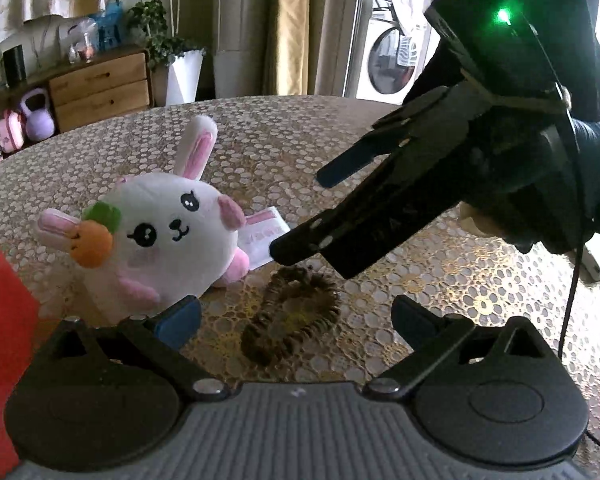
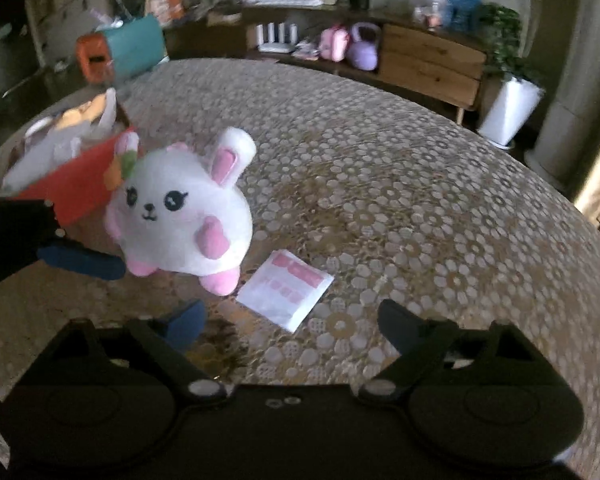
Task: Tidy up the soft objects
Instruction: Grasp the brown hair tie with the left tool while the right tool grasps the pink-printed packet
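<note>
Two loose soft things remain on the table (image 2: 380, 160): the plush bunny (image 1: 172, 236) beside the red box (image 2: 76, 184) at left, and the brown scrunchie (image 1: 296, 312) nearer you. Your left gripper (image 1: 296, 316) hovers low with fingers spread wide around the scrunchie, holding nothing. Your right gripper (image 2: 288, 324) angles down from the right, fingers apart and empty.

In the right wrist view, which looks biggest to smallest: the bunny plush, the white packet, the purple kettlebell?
1. Bunny plush, clearly largest.
2. White packet.
3. Purple kettlebell, smallest here, though it sits far back off the table, so its true size is unsure.
</note>
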`<state>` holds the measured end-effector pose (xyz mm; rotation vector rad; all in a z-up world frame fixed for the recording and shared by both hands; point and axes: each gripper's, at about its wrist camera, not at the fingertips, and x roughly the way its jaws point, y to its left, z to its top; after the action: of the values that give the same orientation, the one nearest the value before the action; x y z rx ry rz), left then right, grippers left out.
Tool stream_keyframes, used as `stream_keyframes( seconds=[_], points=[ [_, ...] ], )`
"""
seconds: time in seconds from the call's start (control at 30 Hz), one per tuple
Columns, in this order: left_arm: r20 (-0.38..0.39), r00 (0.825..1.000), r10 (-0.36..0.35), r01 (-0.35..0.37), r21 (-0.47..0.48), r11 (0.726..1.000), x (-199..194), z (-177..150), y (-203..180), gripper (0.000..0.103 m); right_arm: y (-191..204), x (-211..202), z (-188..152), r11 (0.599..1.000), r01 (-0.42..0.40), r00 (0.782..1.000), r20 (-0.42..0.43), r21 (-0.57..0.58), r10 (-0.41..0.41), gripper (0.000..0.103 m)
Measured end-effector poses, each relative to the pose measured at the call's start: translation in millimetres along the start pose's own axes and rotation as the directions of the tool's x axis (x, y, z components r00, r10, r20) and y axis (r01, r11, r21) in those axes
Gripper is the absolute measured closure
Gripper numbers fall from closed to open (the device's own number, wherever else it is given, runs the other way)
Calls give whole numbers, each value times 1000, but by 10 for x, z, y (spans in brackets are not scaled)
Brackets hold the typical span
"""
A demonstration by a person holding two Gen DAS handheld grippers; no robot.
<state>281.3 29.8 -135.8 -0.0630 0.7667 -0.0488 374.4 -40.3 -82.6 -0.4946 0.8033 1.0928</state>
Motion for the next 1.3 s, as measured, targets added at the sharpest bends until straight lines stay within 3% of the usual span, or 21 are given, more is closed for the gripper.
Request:
stream_keyframes(
  seconds=[0.17,0.33,0.43,0.63,0.9,1.0,1.3],
  points=[
    [-15,1000,8,-8,23,1000,120,-48,-4,3,5,163,59,996,-63,998,-25,-68,61,25],
    [-21,1000,10,-10,29,1000,215,-93,8,5,1,285,103,989,-70,997,-41,-127,65,25],
    [-37,999,5,-4,22,1000,293,-99,33,13,-50,351,119,987,-105,994,-53,-121,99,25],
    [-20,1000,8,-7,32,999,339,-126,34,18,-105,426,137,981,-121,992,-50,-151,114,16],
    [9,999,36,-37,75,997,307,-171,-33,42,-66,478,112,975,-133,991,-59,-178,124,15],
    [17,999,30,-32,84,996,290,-182,-56,53,-45,463,112,974,-133,991,-54,-184,125,20],
    [21,999,31,-33,82,996,259,-172,-57,79,94,384,88,969,-131,991,-55,-209,122,50]
  ],
)
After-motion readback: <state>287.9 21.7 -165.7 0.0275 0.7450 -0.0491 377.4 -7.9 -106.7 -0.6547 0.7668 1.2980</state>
